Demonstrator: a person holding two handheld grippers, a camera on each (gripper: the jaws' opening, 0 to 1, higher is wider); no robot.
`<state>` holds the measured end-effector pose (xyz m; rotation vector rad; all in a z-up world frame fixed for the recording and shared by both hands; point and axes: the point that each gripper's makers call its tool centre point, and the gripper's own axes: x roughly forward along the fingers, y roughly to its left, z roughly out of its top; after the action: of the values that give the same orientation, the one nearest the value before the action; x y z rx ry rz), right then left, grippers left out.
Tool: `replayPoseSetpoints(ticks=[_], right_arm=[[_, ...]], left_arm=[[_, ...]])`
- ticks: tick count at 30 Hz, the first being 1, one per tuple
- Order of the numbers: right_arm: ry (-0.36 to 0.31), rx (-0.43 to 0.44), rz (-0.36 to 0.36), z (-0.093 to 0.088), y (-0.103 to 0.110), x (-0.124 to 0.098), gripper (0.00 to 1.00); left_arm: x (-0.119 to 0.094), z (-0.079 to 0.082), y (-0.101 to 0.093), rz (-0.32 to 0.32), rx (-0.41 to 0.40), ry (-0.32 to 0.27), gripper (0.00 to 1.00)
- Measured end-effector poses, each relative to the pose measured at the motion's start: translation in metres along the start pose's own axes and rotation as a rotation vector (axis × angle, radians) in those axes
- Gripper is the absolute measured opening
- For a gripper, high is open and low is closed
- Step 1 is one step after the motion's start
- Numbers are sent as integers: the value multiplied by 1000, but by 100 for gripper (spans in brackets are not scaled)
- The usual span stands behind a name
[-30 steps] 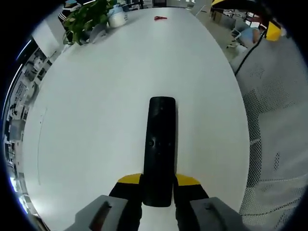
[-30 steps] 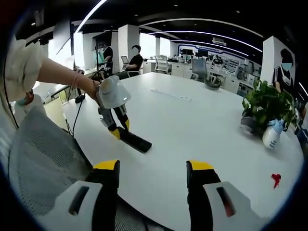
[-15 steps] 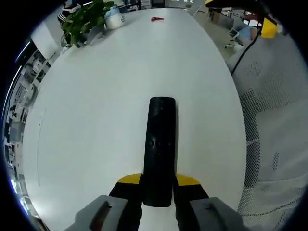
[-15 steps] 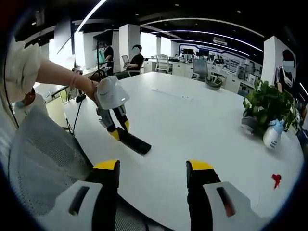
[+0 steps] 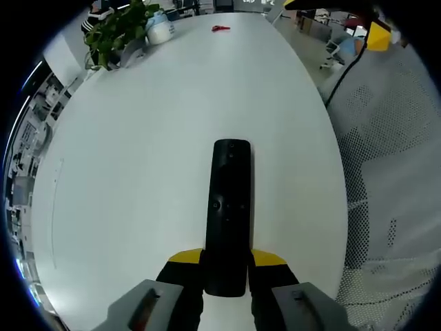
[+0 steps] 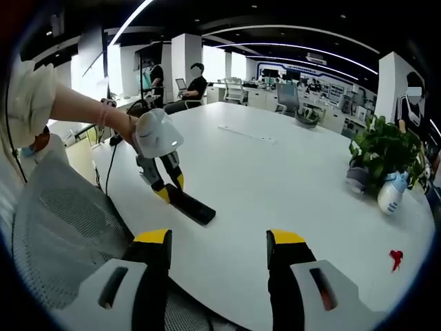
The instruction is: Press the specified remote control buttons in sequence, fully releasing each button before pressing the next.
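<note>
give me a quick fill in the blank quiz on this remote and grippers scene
1. The left gripper is shut on the black ____.
2. The right gripper has its jaws ____, with nothing between them.
3. The small item on the white table near the potted plant is ____ in colour.

Missing words: remote; open; red

remote control (image 5: 229, 214) | black, slim | flat on white table | near end clamped
</note>
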<state>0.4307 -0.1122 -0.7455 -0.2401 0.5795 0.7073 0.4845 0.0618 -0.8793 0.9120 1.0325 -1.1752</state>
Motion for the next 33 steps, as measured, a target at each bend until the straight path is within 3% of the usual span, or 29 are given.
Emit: replayPoseSetpoints(ticks=[33], right_arm=[[10,-3,14,-1,3,1,56]], left_arm=[[0,4,-24,-20,-13,-58,24]])
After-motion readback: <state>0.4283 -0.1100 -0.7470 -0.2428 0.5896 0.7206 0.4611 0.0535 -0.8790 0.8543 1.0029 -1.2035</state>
